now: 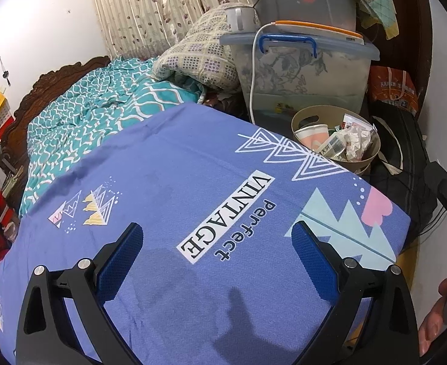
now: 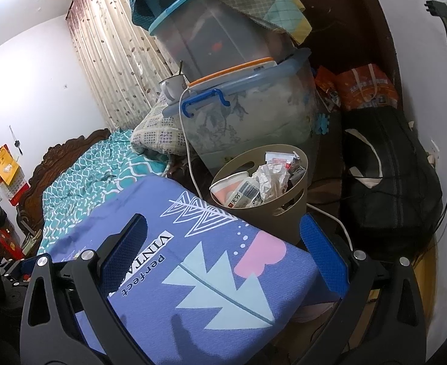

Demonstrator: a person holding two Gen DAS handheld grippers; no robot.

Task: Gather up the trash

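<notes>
Nearest to us: left gripper (image 1: 215,237) and right gripper (image 2: 223,231), both spread wide and holding nothing, low in each frame over the purple bedsheet (image 1: 177,182). Task item: tan bin (image 2: 263,210), centre of the right view, right of centre in the left; it holds a paper cup (image 2: 228,184) and crumpled paper (image 2: 269,178). Behind it: clear storage box (image 2: 253,121), white cable (image 2: 190,152). We judge collecting nearly done; next, find any stray litter, none visible here.
</notes>
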